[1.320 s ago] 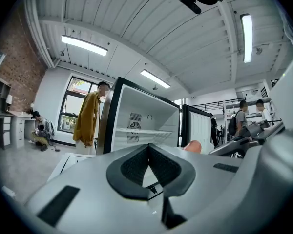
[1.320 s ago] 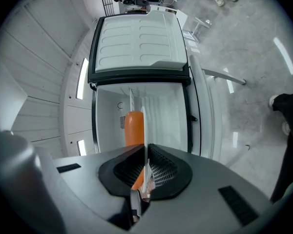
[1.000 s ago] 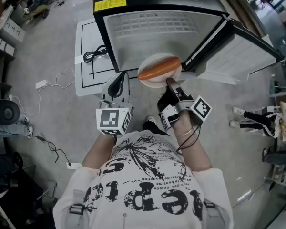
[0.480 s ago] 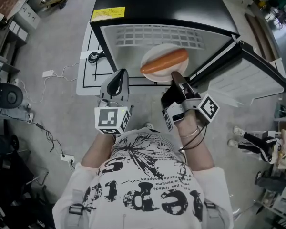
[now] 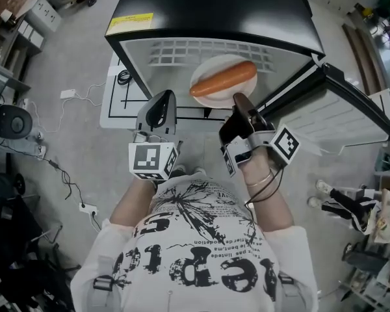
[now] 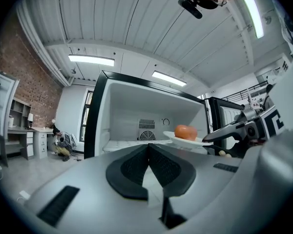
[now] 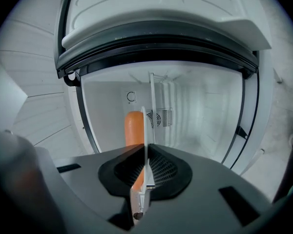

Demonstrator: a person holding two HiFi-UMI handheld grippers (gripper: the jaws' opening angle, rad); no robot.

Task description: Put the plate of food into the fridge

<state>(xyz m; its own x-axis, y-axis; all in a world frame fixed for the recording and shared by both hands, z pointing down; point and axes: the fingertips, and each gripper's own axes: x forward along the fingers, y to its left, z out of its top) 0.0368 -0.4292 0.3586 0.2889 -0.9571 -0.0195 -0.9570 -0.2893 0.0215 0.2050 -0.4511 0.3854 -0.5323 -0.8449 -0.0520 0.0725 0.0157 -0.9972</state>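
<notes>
A white plate [image 5: 211,86] with a long orange sausage [image 5: 223,81] hangs at the mouth of the open black fridge [image 5: 214,8], over the front of its white inside. My right gripper [image 5: 239,103] is shut on the plate's near rim. In the right gripper view the plate [image 7: 146,126] shows edge-on between the jaws, the sausage [image 7: 134,128] on its left face. My left gripper [image 5: 161,106] is shut on nothing, left of the plate and just before the fridge front. From the left gripper view, its jaw tips [image 6: 147,148] meet, and the plate [image 6: 186,140] floats to the right.
The fridge door [image 5: 341,109] stands open to the right, close beside my right gripper. A white floor mat [image 5: 117,93] with a coiled black cable [image 5: 122,77] lies left of the fridge. Cables [image 5: 65,174] trail over the floor at left. Someone's shoes [image 5: 338,203] show at right.
Both grippers have moved forward toward the fridge. The plate with the sausage has gone from the fridge's front edge to further over its inside, still gripped.
</notes>
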